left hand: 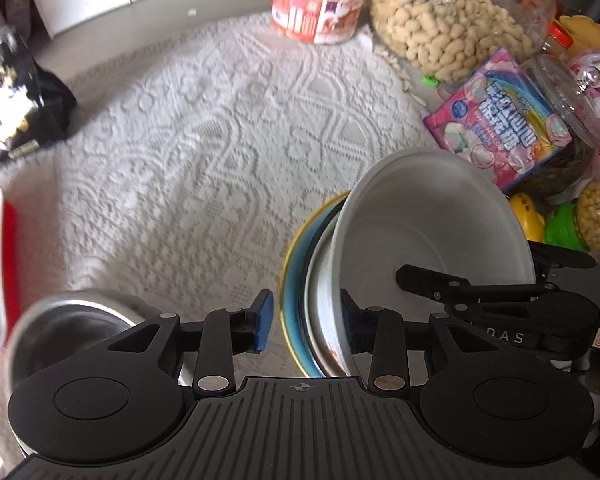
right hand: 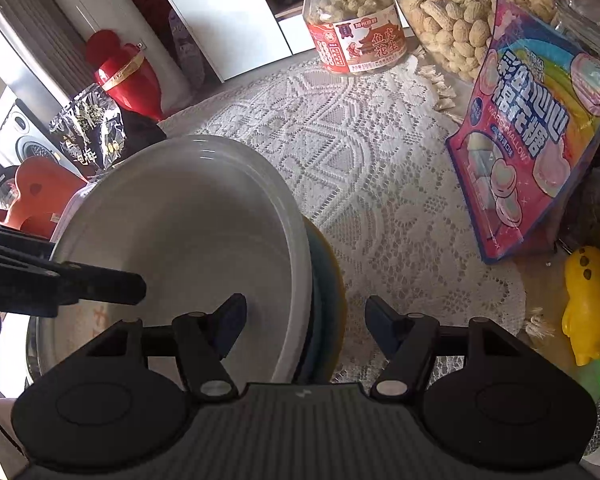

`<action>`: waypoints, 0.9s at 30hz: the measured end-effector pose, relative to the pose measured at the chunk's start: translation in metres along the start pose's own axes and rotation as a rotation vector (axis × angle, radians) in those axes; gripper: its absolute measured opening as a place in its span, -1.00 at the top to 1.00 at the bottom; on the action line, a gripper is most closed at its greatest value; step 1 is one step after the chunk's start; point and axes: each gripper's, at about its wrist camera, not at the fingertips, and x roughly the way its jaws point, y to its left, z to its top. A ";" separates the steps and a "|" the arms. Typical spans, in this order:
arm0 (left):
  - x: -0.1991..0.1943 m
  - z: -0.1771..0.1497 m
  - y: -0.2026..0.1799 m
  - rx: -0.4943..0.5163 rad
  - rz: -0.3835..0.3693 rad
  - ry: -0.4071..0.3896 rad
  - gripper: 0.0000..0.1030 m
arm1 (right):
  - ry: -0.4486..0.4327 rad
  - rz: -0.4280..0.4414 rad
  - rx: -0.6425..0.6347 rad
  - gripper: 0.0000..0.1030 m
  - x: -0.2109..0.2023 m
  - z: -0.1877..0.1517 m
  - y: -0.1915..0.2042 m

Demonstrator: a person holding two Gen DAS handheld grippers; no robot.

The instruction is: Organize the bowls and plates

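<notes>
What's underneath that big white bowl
Below the white bowl sits another white dish, then a blue plate with a yellow rim. Their centres are covered, so contents can't be seen.

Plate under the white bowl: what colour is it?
Blue with a yellow rim; the left wrist view shows it best.

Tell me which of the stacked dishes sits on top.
The plain white bowl sits on top, its bare inside facing both cameras. Beneath it are a white bowl with orange print and the blue plate with a yellow rim.
</notes>
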 end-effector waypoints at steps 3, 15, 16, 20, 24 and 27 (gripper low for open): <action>0.006 0.000 0.004 -0.023 -0.038 0.002 0.18 | 0.012 0.018 0.029 -0.30 0.002 0.000 -0.006; 0.014 0.001 -0.006 0.008 -0.063 -0.017 -0.38 | 0.032 0.051 0.065 -0.28 0.003 0.002 -0.005; 0.014 0.001 -0.004 0.003 -0.071 -0.020 -0.38 | 0.038 0.058 0.072 -0.28 0.004 0.002 -0.006; 0.014 -0.003 -0.001 -0.003 -0.083 -0.048 -0.28 | 0.096 0.137 0.143 -0.21 0.008 0.002 -0.012; 0.016 -0.007 -0.005 0.042 -0.024 -0.046 0.02 | 0.111 0.132 0.124 -0.21 0.008 -0.002 -0.008; 0.016 -0.009 -0.003 0.056 -0.022 -0.053 0.06 | 0.120 0.174 0.110 -0.33 0.007 -0.006 -0.002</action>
